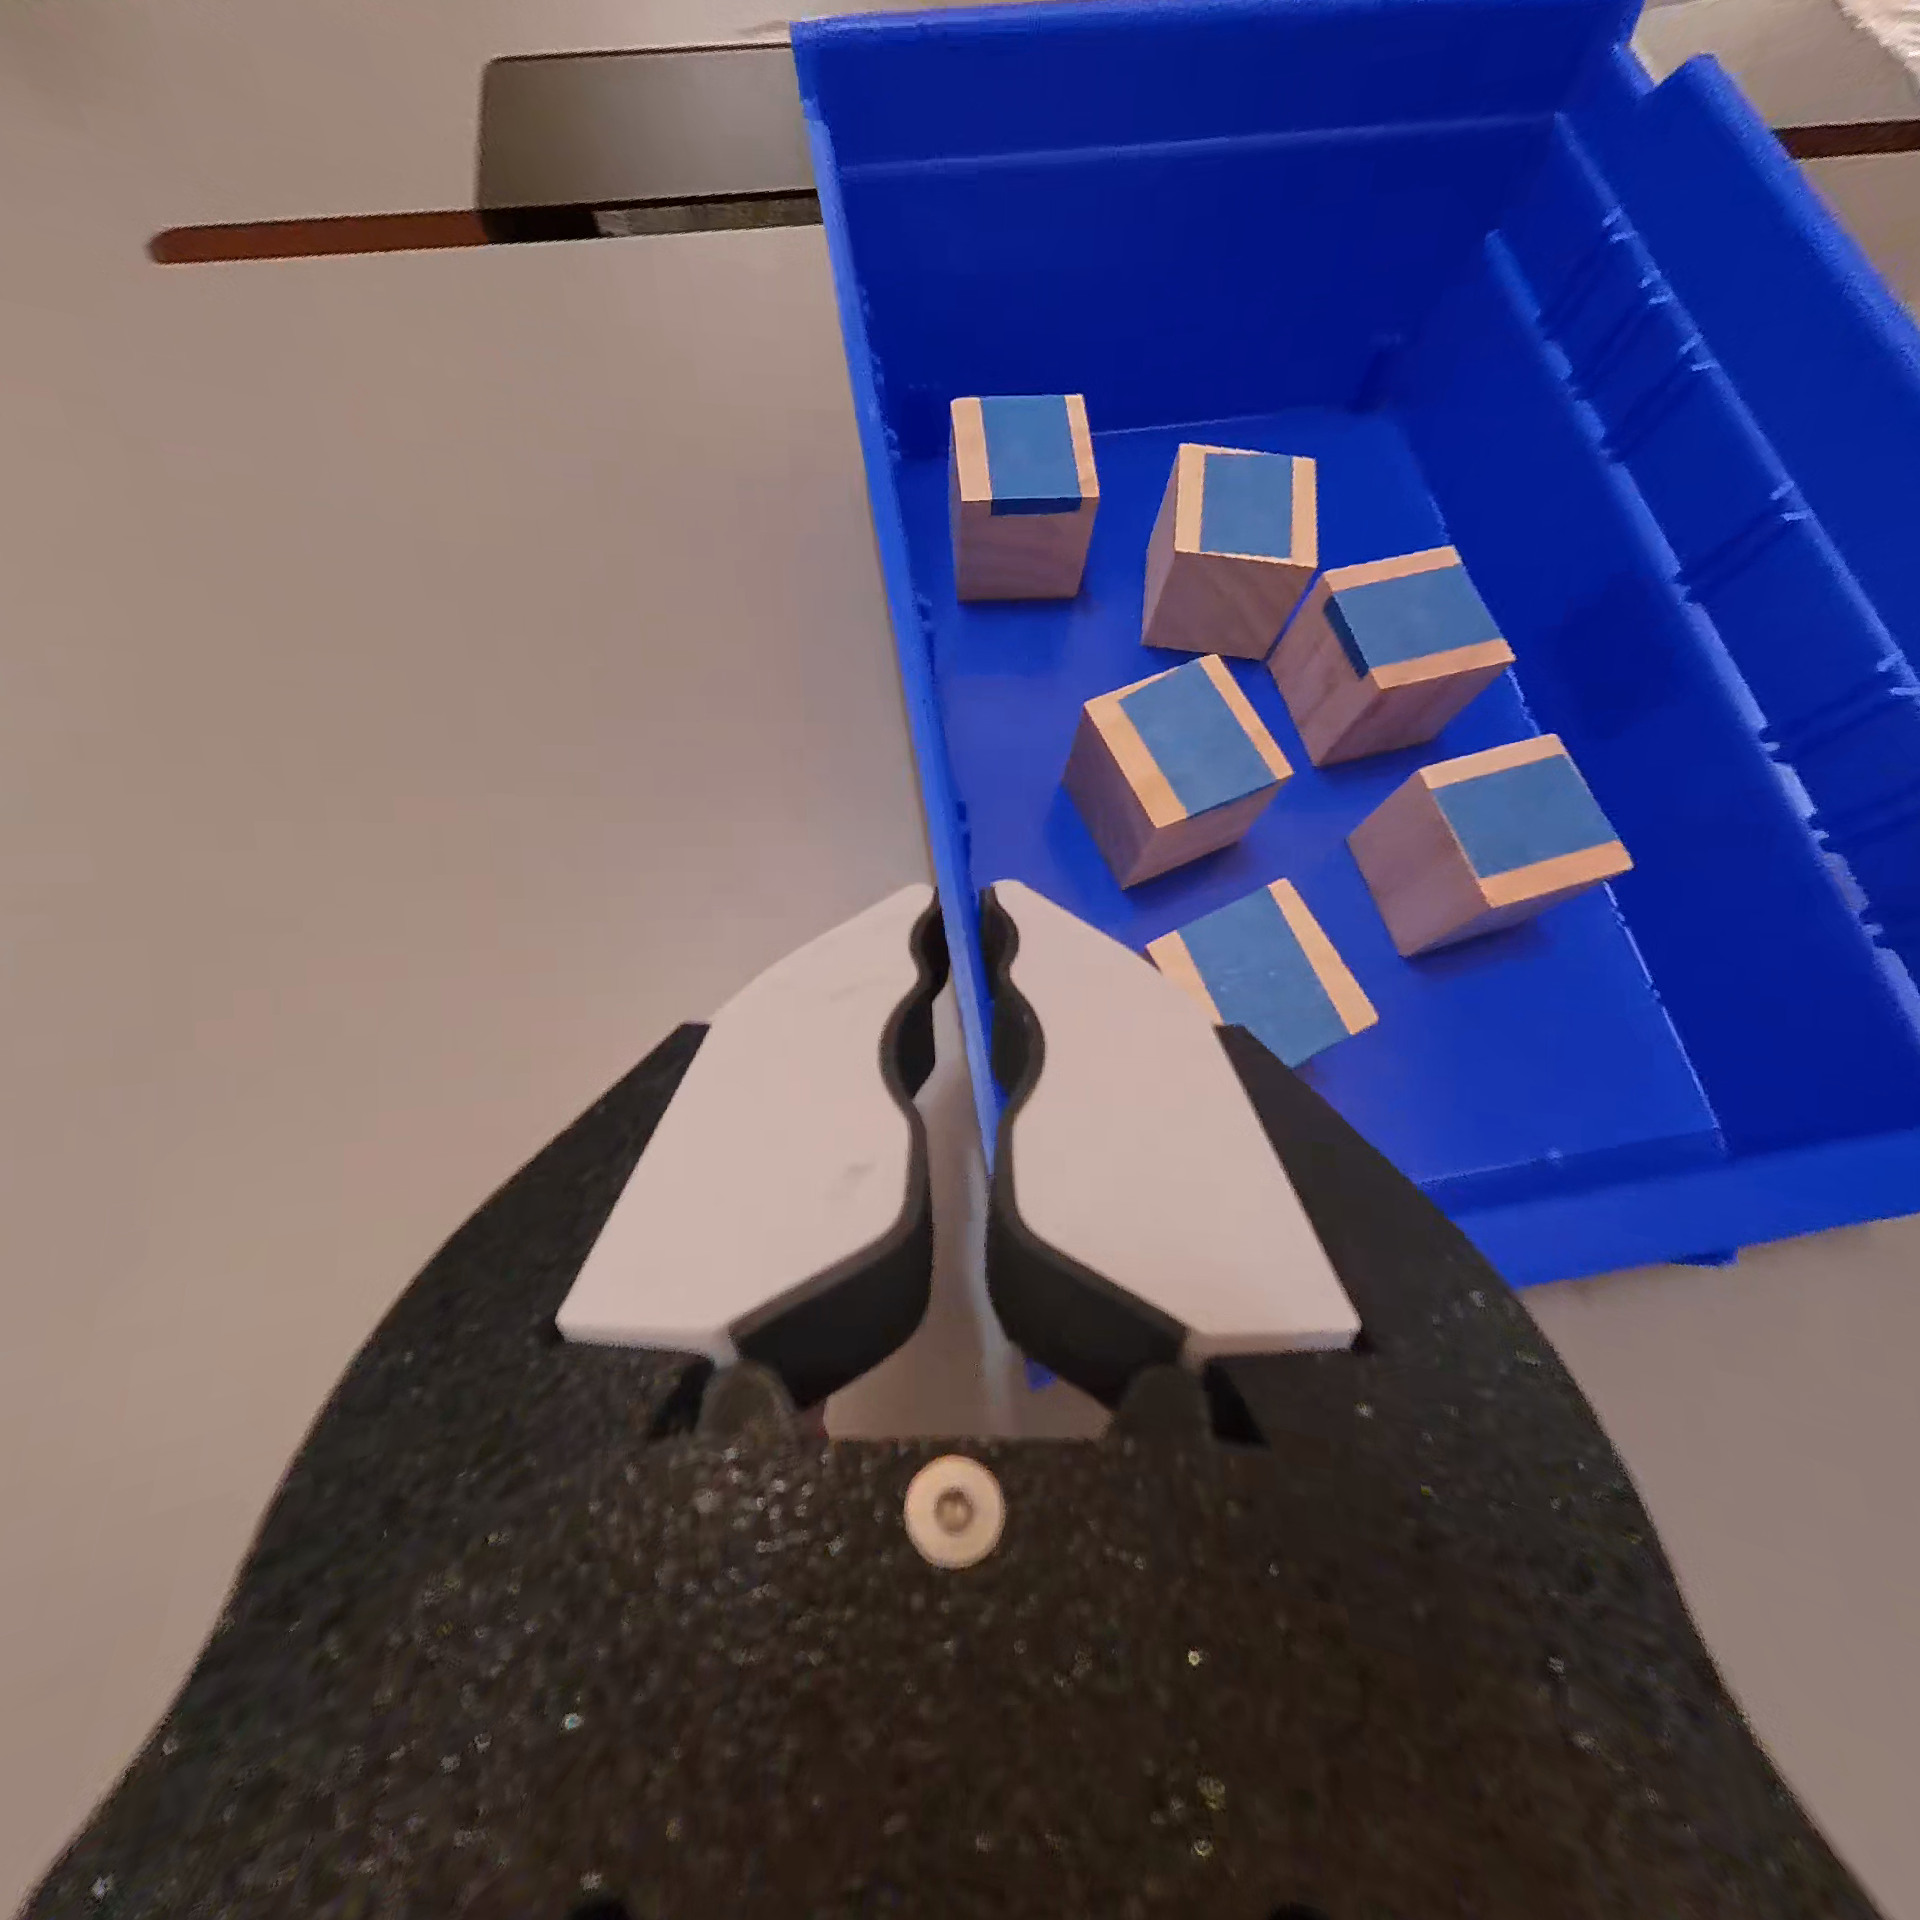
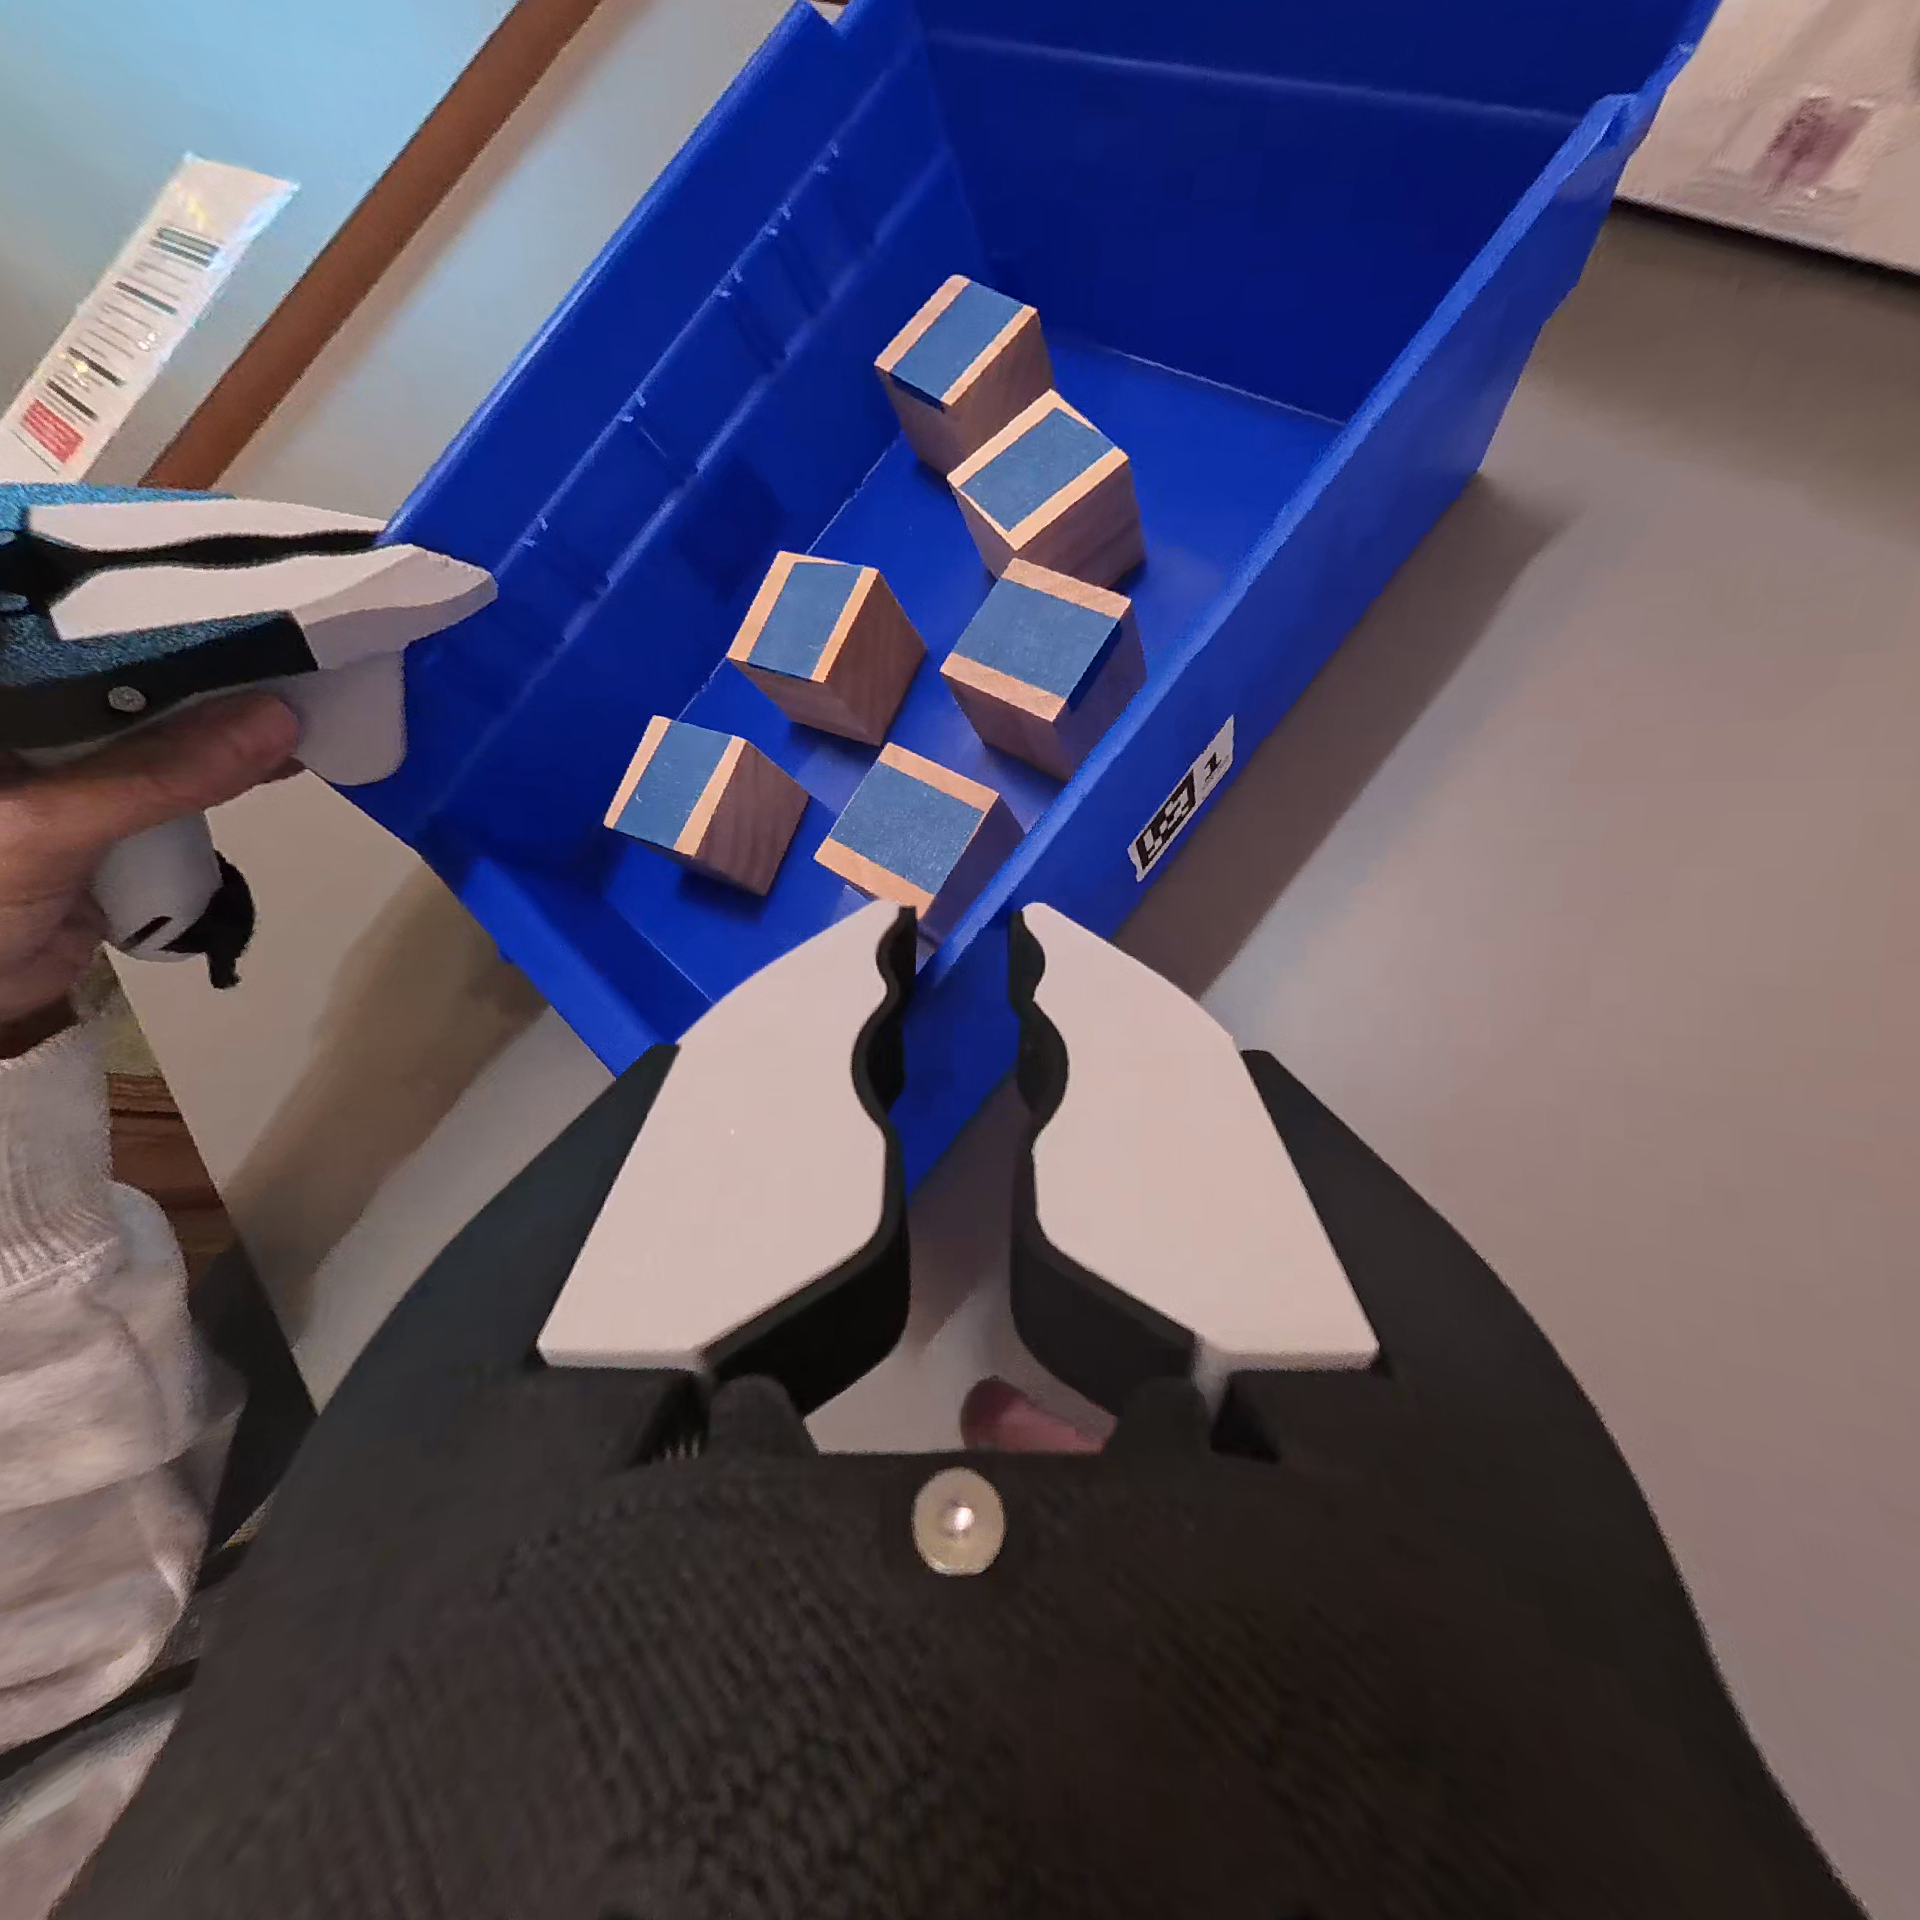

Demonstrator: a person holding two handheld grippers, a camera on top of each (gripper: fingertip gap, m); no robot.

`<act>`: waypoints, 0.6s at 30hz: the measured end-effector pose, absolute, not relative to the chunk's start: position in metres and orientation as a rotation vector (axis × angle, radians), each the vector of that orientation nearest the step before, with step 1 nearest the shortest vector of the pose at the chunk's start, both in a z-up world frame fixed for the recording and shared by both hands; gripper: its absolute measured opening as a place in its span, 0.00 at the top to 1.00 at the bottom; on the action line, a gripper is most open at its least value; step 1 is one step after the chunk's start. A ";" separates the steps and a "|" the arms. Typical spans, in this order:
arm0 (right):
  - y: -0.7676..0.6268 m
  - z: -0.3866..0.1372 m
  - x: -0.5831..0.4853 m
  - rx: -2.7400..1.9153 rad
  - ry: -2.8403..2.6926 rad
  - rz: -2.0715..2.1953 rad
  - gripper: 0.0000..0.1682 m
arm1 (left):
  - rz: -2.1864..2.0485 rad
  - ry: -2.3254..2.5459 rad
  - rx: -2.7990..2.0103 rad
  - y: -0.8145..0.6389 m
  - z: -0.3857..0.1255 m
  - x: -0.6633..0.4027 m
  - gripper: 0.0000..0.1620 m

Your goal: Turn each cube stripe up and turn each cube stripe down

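Several wooden cubes (image 1: 1179,769) stand in a blue bin (image 1: 1143,260), each with its blue stripe face up. They also show in the right wrist view (image 2: 826,644), on the floor of the same bin (image 2: 1247,208). My left gripper (image 1: 961,904) is over the bin's left wall, jaws almost together and holding nothing. It also shows at the left of the right wrist view (image 2: 457,597). My right gripper (image 2: 961,925) is over the bin's near right wall, jaws a little apart and empty. One cube (image 1: 1262,971) is partly hidden behind my left finger.
The bin sits on a grey table (image 1: 416,623). A black slab (image 1: 623,125) lies at the far edge. A white tag (image 2: 1184,800) is stuck on the bin's outer wall. A person's hand (image 2: 104,790) and pale sleeve (image 2: 62,1351) are at left, and a printed sheet (image 2: 135,312) lies beyond.
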State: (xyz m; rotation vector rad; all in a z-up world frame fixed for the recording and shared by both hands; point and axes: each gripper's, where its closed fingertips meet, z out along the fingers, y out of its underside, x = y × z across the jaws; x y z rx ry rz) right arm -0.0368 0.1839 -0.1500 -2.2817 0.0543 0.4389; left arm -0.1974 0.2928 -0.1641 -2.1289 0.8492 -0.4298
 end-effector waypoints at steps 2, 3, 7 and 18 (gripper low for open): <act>0.194 -0.150 -0.051 -2.279 0.032 0.434 0.90 | -0.409 0.839 -2.130 0.303 -0.164 -0.212 0.97; 0.200 -0.150 -0.059 -2.278 0.012 0.428 0.90 | -0.413 0.829 -2.131 0.309 -0.164 -0.220 0.97; 0.232 -0.150 -0.095 -2.265 -0.043 0.432 0.90 | -0.435 0.773 -2.152 0.338 -0.164 -0.258 0.97; 0.330 -0.149 -0.199 -2.215 -0.115 0.437 0.89 | -0.491 0.656 -2.158 0.436 -0.163 -0.358 0.98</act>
